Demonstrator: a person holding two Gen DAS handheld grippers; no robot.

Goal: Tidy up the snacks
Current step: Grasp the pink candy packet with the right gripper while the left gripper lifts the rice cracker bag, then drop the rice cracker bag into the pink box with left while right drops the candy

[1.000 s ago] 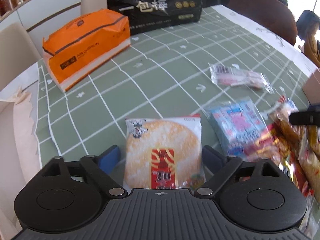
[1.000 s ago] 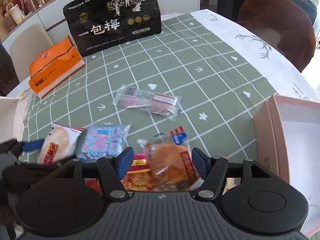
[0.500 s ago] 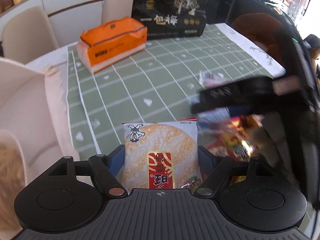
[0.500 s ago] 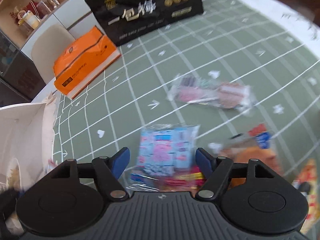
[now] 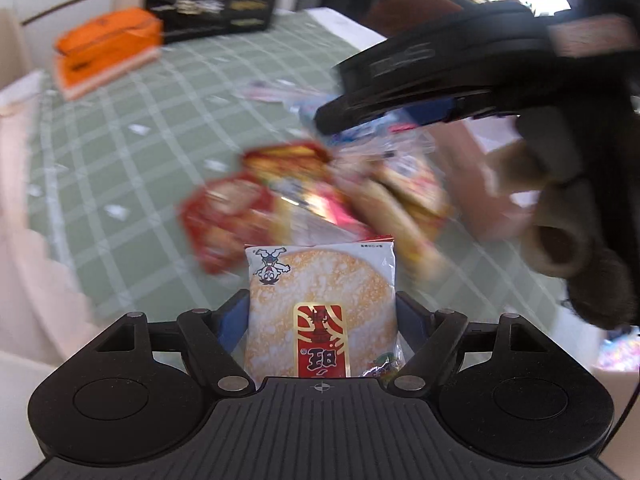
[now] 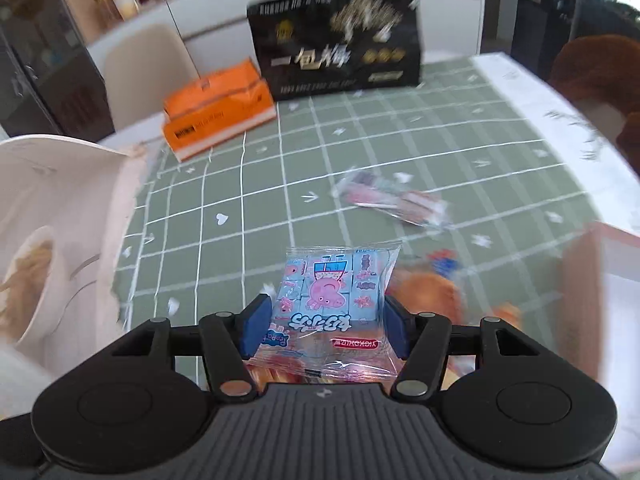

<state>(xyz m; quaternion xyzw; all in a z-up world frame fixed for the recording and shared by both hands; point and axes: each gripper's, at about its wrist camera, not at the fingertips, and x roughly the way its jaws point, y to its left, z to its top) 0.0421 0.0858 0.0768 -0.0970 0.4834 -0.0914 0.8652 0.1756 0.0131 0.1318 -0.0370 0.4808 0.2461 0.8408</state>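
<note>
A rice cracker packet (image 5: 320, 292), white with a red label, hangs above the green checked tablecloth (image 5: 132, 168) with my left gripper (image 5: 320, 304) shut on its sides. Beyond it lies a blurred heap of red and yellow snack packets (image 5: 304, 196). In the right wrist view a blue cartoon-pig packet (image 6: 336, 280) sits between the blue pads of my right gripper (image 6: 326, 312); the jaws are closing and the pads press its edges. The right gripper's black body and a person's hand (image 5: 552, 200) cross the upper right of the left wrist view.
An orange tissue pack (image 6: 216, 112) and a tall black bag (image 6: 336, 44) stand at the table's far side. A clear-wrapped packet (image 6: 392, 200) lies mid-table. A pink box (image 6: 580, 280) is at the right, a white box (image 6: 60, 200) at the left, a brown chair (image 6: 600, 72) behind.
My left gripper raised the rice cracker off the cloth and swung right, over the snack heap. My right gripper left the orange cake packet, shifted left, closed on the blue packet and raised it.
</note>
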